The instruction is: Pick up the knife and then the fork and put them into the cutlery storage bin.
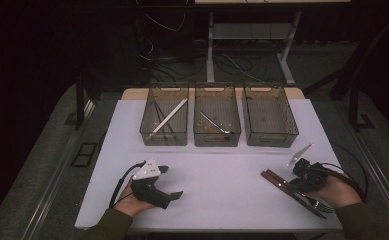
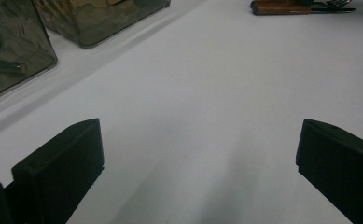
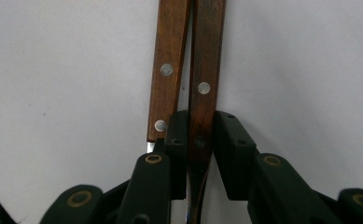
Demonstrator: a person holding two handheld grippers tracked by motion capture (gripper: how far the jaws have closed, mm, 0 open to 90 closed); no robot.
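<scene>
Here the right gripper has its jaws clenched on one wooden-handled utensil lying on the white table beside a second wooden handle, while the left gripper, jaws spread wide, rests well apart near three bins.

Olive sleeves; black grippers, left and right, with white three-cornered plates, black cables, brass-ringed screws.

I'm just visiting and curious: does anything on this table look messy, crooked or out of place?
Nothing looks spilled or broken. The white stick leans slantwise in the left bin, one end on its rim. Two wood-handled utensils lie side by side on the table; the right gripper has closed on one only.
</scene>
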